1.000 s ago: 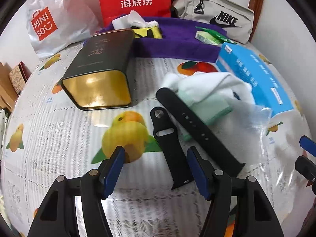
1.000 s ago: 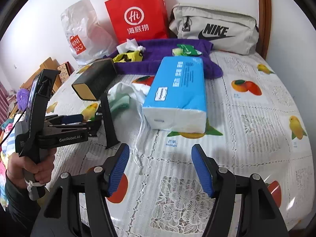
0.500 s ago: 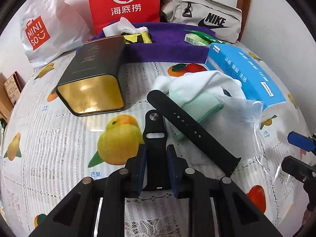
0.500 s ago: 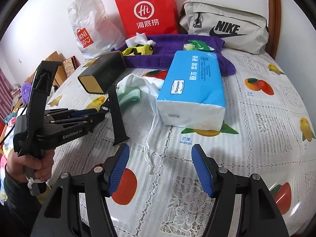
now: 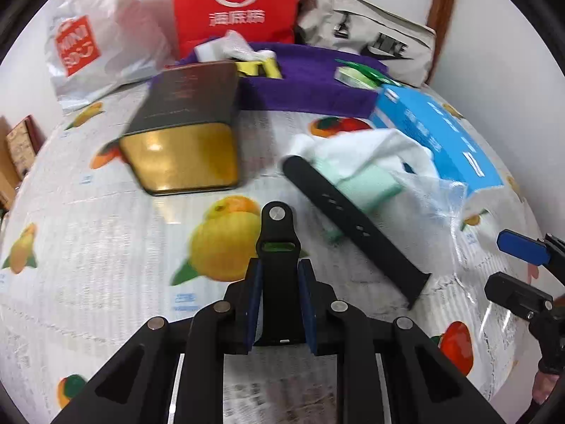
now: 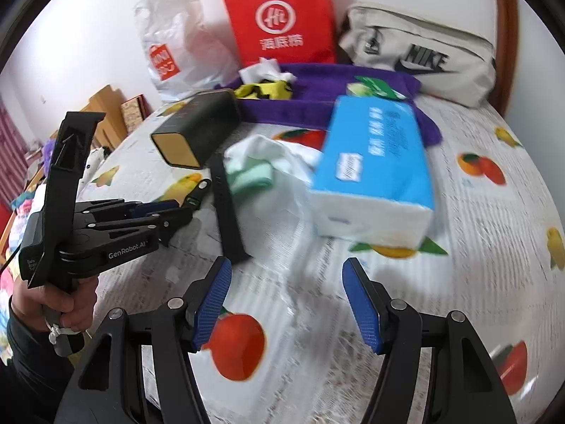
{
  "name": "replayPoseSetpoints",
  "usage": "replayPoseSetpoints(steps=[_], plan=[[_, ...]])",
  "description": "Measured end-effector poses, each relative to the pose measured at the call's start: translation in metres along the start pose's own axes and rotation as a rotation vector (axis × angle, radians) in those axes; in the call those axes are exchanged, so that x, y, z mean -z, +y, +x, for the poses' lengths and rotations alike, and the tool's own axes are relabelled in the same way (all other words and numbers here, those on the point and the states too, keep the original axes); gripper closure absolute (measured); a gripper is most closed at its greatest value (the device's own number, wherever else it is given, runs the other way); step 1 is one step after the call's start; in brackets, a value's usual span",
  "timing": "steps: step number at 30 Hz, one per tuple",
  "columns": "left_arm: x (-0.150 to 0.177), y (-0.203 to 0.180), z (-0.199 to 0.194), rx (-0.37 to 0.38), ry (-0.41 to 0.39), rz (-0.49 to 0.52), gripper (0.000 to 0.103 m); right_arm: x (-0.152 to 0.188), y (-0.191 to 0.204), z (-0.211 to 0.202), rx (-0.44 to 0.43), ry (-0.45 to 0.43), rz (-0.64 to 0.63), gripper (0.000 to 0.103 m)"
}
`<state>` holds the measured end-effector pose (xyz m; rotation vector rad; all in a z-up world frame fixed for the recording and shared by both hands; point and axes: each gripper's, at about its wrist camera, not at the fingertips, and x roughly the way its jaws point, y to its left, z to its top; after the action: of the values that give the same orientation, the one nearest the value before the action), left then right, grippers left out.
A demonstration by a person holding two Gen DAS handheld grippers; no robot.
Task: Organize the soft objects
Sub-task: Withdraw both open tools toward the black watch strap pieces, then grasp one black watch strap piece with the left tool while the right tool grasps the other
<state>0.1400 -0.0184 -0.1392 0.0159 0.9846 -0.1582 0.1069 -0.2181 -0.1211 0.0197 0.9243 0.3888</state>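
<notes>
Left gripper (image 5: 278,304) is clamping the short black watch strap (image 5: 279,247) tight between its blue pads, buckle end sticking out forward. Right gripper (image 6: 286,304) is hanging with jaws wide apart, nothing in them, over bare fruit-print tablecloth (image 6: 476,233) where there's open room. The long strap (image 5: 353,226) is lying just right of the short one, its far end touching the white and mint cloth (image 5: 367,166), with the blue tissue pack (image 6: 378,162) and the gold-ended tin (image 5: 183,137) crowding either side.
</notes>
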Motion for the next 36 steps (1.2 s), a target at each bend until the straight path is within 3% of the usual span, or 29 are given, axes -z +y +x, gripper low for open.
replayPoseSetpoints(steps=[4,9,13,21,22,32,36], plan=[[0.002,0.023,-0.007,-0.052,-0.004,-0.029,0.083,-0.009,0.020,0.012,-0.026,-0.008,-0.060,0.039],[0.006,0.054,-0.014,-0.071,-0.010,-0.082,0.083,-0.019,0.043,0.031,-0.041,-0.010,-0.150,0.054],[0.007,0.071,-0.013,-0.052,-0.008,-0.121,0.083,-0.029,0.055,0.051,-0.054,-0.001,-0.190,0.061],[0.007,0.077,-0.010,0.003,-0.016,-0.148,0.083,-0.038,0.070,0.092,0.023,0.064,-0.264,0.074],[0.007,0.077,-0.009,0.007,-0.018,-0.146,0.083,-0.038,0.072,0.092,0.032,0.053,-0.274,0.083],[0.008,0.077,-0.009,0.018,-0.023,-0.143,0.083,-0.038,0.076,0.090,0.006,0.065,-0.259,0.083],[0.010,0.078,-0.012,0.056,-0.024,-0.164,0.083,-0.036,0.079,0.070,-0.019,0.045,-0.251,0.083]])
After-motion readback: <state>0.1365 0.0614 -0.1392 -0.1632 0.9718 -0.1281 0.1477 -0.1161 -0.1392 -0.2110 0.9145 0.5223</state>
